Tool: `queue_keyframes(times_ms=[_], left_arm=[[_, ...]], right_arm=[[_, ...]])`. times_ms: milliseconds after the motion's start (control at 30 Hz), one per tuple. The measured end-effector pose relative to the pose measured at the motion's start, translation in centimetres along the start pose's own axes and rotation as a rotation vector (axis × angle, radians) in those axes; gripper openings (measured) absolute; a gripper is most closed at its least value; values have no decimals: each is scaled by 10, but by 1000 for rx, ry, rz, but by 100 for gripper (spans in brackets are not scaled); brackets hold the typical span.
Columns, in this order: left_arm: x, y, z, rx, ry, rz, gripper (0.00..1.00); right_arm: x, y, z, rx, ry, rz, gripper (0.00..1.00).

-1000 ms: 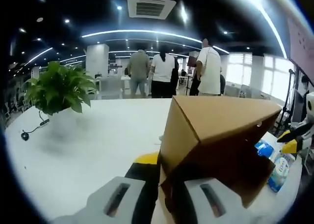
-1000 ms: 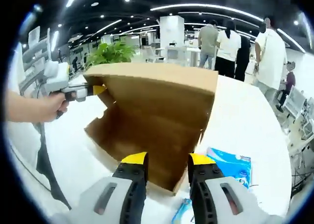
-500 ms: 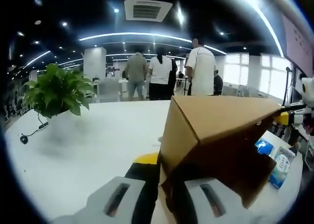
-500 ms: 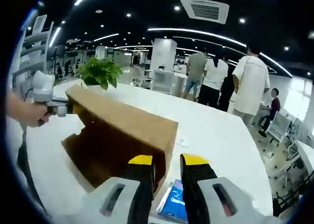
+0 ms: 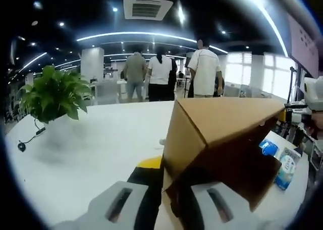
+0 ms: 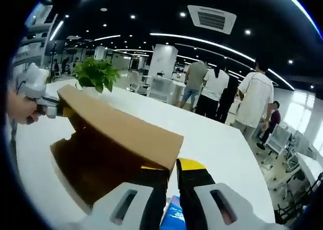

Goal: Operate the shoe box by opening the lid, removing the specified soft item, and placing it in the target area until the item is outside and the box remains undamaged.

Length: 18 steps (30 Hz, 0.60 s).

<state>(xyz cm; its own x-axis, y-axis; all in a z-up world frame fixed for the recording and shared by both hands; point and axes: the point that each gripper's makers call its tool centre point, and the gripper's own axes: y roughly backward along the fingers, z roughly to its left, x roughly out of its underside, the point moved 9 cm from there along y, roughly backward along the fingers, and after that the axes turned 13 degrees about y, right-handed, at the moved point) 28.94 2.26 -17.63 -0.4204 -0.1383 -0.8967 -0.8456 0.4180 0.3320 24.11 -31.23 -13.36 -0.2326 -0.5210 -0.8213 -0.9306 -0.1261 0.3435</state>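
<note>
The brown cardboard shoe box lid (image 5: pixel 227 124) is raised and tilted, its dark underside facing the table. My left gripper (image 5: pixel 171 177) is shut on the lid's near corner, with cardboard between the yellow-tipped jaws. In the right gripper view the lid (image 6: pixel 121 126) stretches away to the left. My right gripper (image 6: pixel 171 165) has its jaws drawn close on the lid's other corner. The left gripper (image 6: pixel 50 110), held by a hand (image 6: pixel 20 106), pinches the far end. The right gripper (image 5: pixel 303 111) appears at the lid's right end. A blue soft packet (image 5: pixel 269 149) lies under the lid.
A white table (image 5: pixel 101 134) carries a potted green plant (image 5: pixel 55 94) and a black cable (image 5: pixel 28 139) at its left. A second packet (image 5: pixel 286 172) lies by the right edge. Several people (image 5: pixel 161 76) stand beyond the table's far side.
My right gripper has risen to the lid's corner and its jaws have narrowed onto the cardboard. The left gripper keeps its hold; the lid stays raised.
</note>
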Motion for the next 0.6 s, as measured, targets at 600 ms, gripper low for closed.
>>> queue_keyframes(times_ms=[600], left_arm=[[1,30,-5,144,315,97,25]], right_arm=[[-2,-2,0,73,-54,60,1]])
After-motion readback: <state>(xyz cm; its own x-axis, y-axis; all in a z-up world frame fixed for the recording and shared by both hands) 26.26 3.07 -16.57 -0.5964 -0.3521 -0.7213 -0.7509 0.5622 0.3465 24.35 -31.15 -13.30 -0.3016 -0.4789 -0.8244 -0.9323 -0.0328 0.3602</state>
